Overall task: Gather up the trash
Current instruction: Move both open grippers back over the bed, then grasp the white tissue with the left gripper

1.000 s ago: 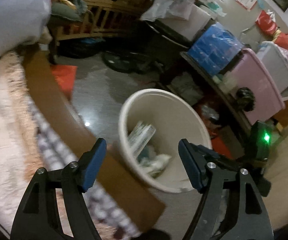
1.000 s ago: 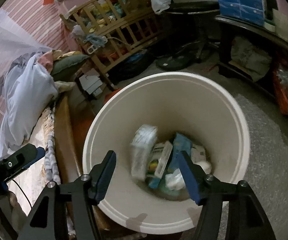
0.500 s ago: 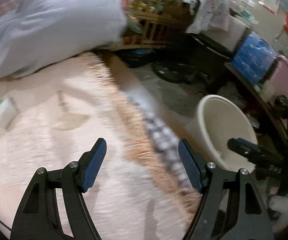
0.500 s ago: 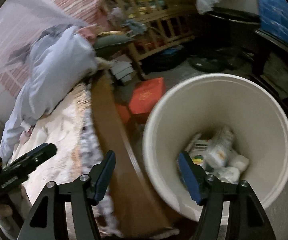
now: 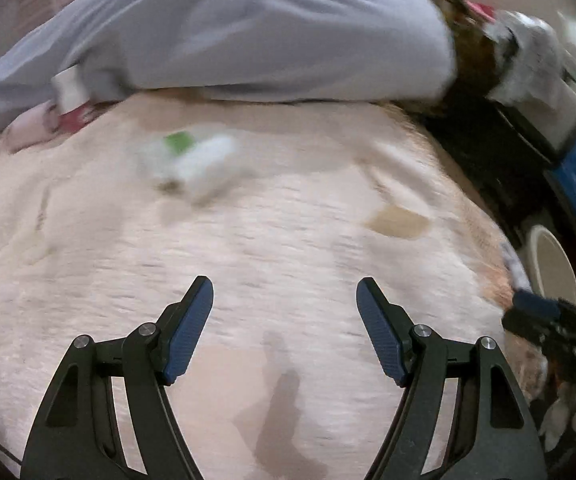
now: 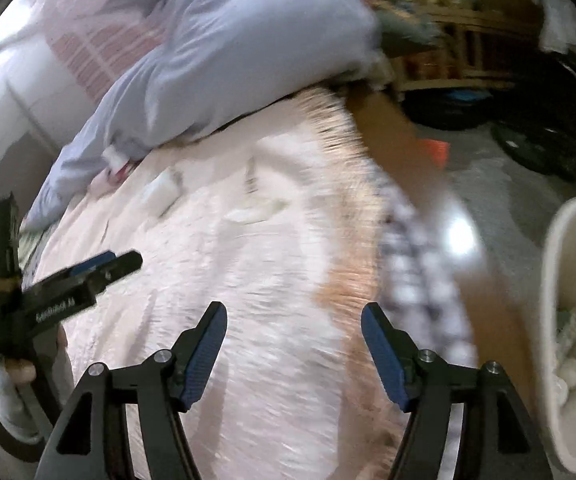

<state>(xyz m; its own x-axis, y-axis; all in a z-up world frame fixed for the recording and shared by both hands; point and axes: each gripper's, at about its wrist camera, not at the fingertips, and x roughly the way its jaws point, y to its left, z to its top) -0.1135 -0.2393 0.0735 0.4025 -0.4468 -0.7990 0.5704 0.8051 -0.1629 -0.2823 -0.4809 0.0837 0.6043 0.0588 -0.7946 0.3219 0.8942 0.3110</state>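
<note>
Left wrist view: the left tongs (image 5: 284,330) stand apart and empty above the pink blanket (image 5: 288,240) on the bed, aimed downward toward a blurred white and green wrapper (image 5: 194,166) lying near the grey duvet (image 5: 228,32), probably the next trash item.

Right wrist view: the right tongs (image 6: 292,350) are opening, nothing between them, also over the blanket. The waste bin (image 6: 567,320) stands on the floor just beside the bed, holding trash, placed within easy reach for drops.
</note>
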